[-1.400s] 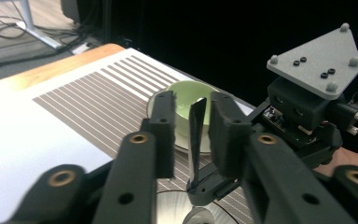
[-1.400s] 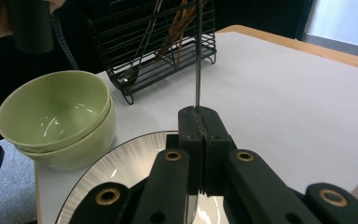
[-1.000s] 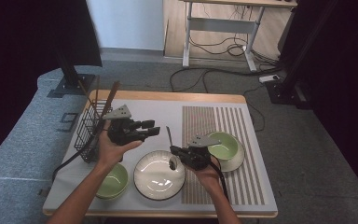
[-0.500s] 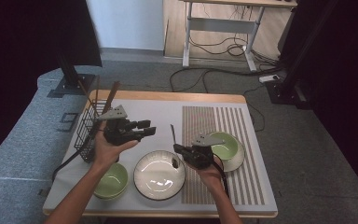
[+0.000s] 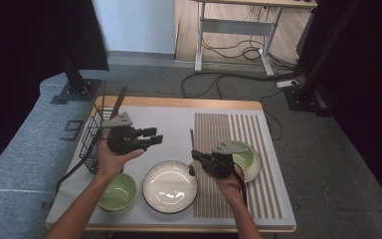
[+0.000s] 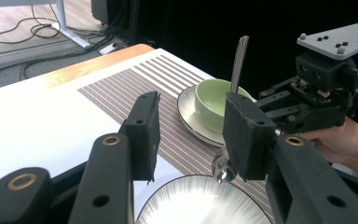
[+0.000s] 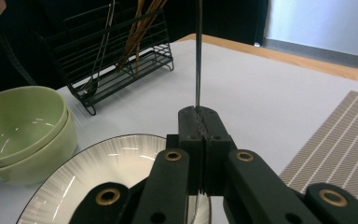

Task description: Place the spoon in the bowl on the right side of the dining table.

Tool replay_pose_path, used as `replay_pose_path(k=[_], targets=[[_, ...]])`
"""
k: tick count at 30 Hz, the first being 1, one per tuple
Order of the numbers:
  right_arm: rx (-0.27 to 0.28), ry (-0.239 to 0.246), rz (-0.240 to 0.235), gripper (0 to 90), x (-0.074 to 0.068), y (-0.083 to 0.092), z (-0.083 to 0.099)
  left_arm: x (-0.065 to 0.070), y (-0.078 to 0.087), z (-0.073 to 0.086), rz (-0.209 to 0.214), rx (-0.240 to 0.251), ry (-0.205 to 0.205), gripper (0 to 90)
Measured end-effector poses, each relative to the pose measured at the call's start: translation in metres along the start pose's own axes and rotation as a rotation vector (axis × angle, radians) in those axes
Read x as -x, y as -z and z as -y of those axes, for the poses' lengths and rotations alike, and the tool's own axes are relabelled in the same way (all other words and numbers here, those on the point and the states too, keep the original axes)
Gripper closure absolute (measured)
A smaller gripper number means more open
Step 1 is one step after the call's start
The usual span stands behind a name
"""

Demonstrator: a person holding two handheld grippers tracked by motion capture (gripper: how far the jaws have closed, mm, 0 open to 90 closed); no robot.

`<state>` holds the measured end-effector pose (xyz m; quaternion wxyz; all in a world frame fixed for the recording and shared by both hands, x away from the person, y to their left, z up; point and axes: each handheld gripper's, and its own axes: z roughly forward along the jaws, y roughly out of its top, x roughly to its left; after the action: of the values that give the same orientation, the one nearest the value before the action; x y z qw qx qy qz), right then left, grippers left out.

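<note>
Right gripper (image 5: 197,162) pinching a spoon (image 6: 233,88) tight, handle up, its bowl just over the rim of the white plate (image 5: 170,186), left gripper (image 5: 151,139) spread wide with nothing inside, held above the table (image 5: 174,124) near the wire rack (image 5: 92,139)

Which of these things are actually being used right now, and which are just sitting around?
In use:
right claw, shut on the spoon
white plate under it
left claw, open

Lying about:
wire rack
stacked green bowls
green bowl on saucer
</note>
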<state>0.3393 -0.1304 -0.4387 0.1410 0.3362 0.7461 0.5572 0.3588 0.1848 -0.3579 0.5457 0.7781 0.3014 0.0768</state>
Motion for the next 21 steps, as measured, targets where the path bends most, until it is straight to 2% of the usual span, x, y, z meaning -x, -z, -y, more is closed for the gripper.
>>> replay_pose_path(k=[3, 12, 21], targets=[[0.004, -0.004, 0.005, 89.3, 0.002, 0.002, 0.000, 0.000, 0.002, 0.000, 0.001, -0.009, -0.003, 55.9], [0.023, -0.013, 0.037, 89.3, 0.010, 0.011, -0.001, -0.007, 0.012, 0.006, -0.020, 0.009, 0.018, 56.3], [0.044, -0.037, 0.073, 89.3, 0.020, 0.020, -0.001, -0.008, 0.016, 0.007, -0.029, -0.008, 0.003, 56.2]])
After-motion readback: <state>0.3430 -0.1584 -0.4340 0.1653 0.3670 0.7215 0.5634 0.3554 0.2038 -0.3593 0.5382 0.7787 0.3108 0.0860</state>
